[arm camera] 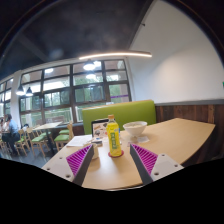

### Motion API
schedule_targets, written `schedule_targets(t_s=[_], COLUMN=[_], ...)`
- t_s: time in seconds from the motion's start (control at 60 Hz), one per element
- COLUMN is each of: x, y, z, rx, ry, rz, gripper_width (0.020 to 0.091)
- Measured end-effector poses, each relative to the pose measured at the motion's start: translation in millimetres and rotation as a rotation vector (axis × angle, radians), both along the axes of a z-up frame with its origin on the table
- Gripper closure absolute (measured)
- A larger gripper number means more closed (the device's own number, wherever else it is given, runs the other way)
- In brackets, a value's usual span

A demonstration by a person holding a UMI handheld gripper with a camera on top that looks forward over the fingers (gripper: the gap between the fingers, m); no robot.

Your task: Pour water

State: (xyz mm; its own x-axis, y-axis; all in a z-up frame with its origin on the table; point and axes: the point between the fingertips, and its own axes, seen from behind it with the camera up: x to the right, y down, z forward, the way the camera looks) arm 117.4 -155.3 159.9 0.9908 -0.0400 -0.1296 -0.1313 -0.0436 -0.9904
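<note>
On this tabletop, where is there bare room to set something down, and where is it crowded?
Bare tabletop lies right of the bowl and just before the open gripper, short of the yellow bottle. Bottle, bowl and a small sign crowd the far middle.

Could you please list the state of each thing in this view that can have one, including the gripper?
gripper: open, holding nothing; the bottle stands just beyond its fingertips.
bottle: upright on the table, yellow cap on.
bowl: upright on the table beyond the bottle; contents cannot be seen.
ceiling lamp: lit.
table: bears the bottle and the bowl.
</note>
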Motion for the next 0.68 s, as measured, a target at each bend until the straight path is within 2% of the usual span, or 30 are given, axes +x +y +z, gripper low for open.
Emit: schedule_targets(t_s=[0.283, 0.683], x=[-7.0, -6.2], y=[-1.1, -0.6], z=[2.6, 1.1], rx=[0.011, 0.003], ry=[0.018, -0.004], rz=[0.031, 0.024], gripper_width=[0.0281, 0.0278])
